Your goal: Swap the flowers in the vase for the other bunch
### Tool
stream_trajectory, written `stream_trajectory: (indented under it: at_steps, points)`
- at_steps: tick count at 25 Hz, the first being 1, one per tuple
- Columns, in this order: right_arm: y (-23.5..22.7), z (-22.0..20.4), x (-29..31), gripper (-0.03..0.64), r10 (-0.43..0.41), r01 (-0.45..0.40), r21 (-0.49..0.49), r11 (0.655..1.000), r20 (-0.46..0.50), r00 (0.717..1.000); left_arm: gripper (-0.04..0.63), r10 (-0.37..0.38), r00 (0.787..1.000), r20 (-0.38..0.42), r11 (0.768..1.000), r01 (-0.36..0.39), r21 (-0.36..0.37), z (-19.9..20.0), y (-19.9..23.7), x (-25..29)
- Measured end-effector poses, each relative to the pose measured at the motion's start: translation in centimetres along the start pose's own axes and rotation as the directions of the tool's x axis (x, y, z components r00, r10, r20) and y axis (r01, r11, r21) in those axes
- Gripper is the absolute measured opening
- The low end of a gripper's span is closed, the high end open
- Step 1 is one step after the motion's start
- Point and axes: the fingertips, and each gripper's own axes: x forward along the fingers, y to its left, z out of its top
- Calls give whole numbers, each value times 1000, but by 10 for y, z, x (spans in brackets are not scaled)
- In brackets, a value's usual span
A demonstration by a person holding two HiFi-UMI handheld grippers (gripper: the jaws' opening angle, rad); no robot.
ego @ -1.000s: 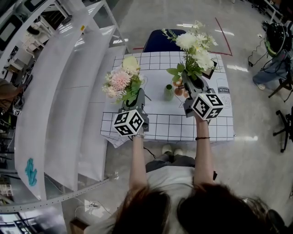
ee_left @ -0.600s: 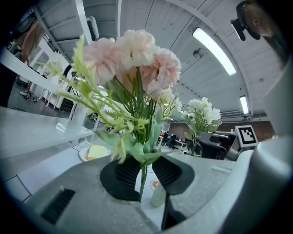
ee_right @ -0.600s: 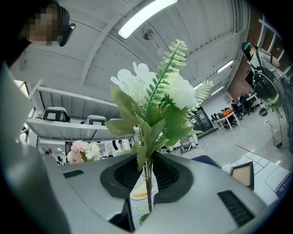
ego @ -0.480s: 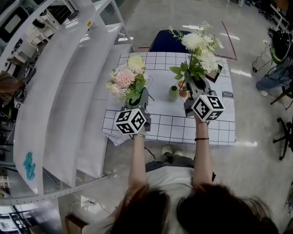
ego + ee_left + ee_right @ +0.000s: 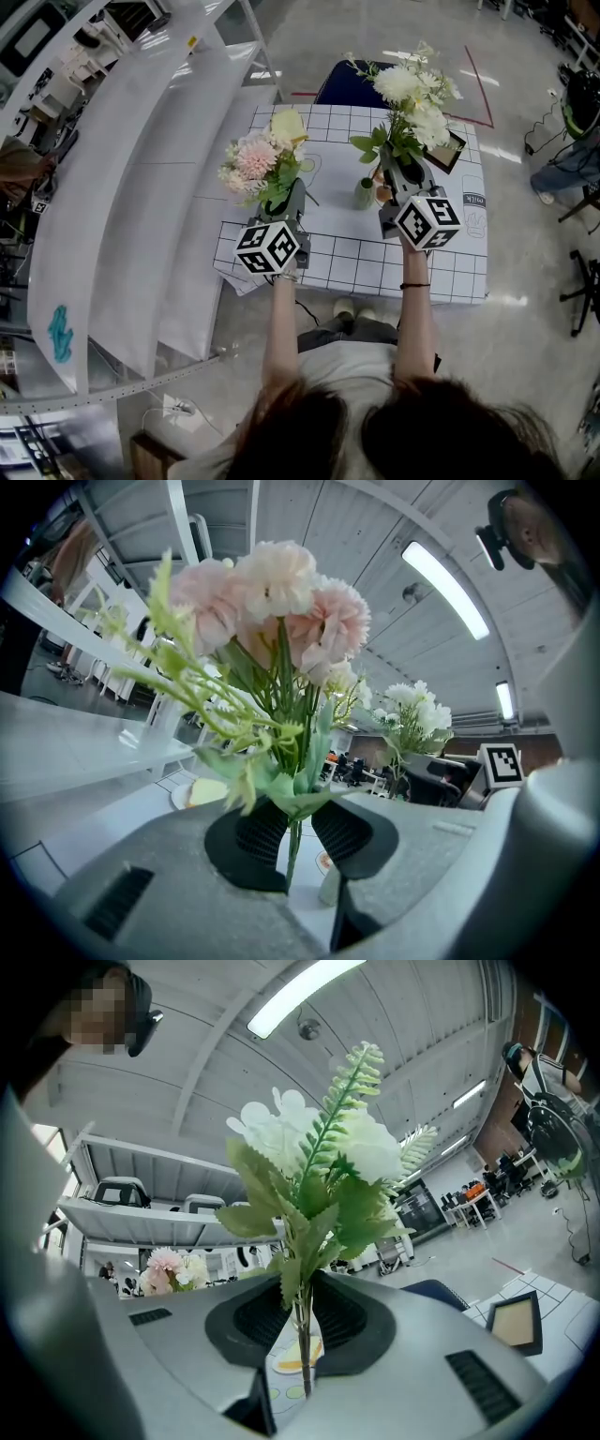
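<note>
The small green ceramic vase stands upright near the middle of the table, which is covered in a white cloth with a black grid. At the vase's nine o'clock in the head view, well apart from it, the bunch of pink and cream artificial flowers is held upright in the left gripper. In the left gripper view, its black ribbed pads are clamped on the thin green stem. At the vase's one o'clock, the bunch of white artificial flowers with green leaves rises from the right gripper, just beside the vase. That gripper's jaws are likewise closed on the stem. A dark-framed square tray lies on the cloth at the vase's two o'clock. A blue chair sits beyond the table at twelve o'clock. White curved shelves stand off the table at nine o'clock.
</note>
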Motion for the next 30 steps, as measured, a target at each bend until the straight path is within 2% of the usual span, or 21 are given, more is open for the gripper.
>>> stream_trajectory:
  at_steps: [30]
  points:
    - [3,-64,0,66,-17,12,-37,999,-147,989,76,-29,999,-31,1000,28,-3,-6,10,-2]
